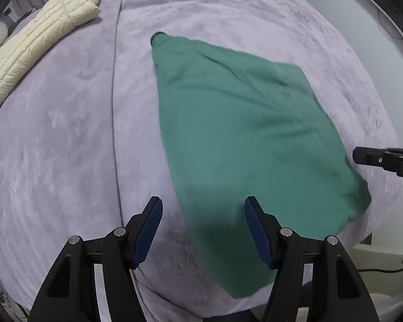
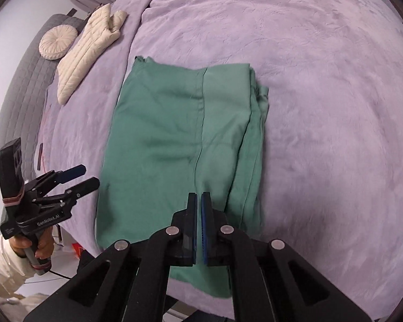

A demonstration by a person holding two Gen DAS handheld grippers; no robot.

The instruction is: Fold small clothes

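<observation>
A green garment (image 1: pixel 236 134) (image 2: pixel 174 139) lies folded into a long rectangle on the lavender bed cover (image 1: pixel 67 147) (image 2: pixel 322 107). A lengthwise seam and layered edges run along its right side in the right wrist view. My left gripper (image 1: pixel 203 201) stands open above the garment's near left edge, with nothing between its pads. In the right wrist view the left gripper (image 2: pixel 79 178) hovers off the garment's left side, held by a hand in a cream sleeve. My right gripper (image 2: pixel 198 196) is shut over the garment's near end, and no cloth shows between its pads. Its body (image 1: pixel 384 159) pokes in at the right edge.
A cream quilted jacket (image 1: pixel 37 40) (image 2: pixel 88 51) lies at the far left of the bed. A round cream cushion (image 2: pixel 57 41) rests against the grey padded headboard (image 2: pixel 21 102). The bed's near edge drops to the floor, where a black cable (image 1: pixel 389 268) runs.
</observation>
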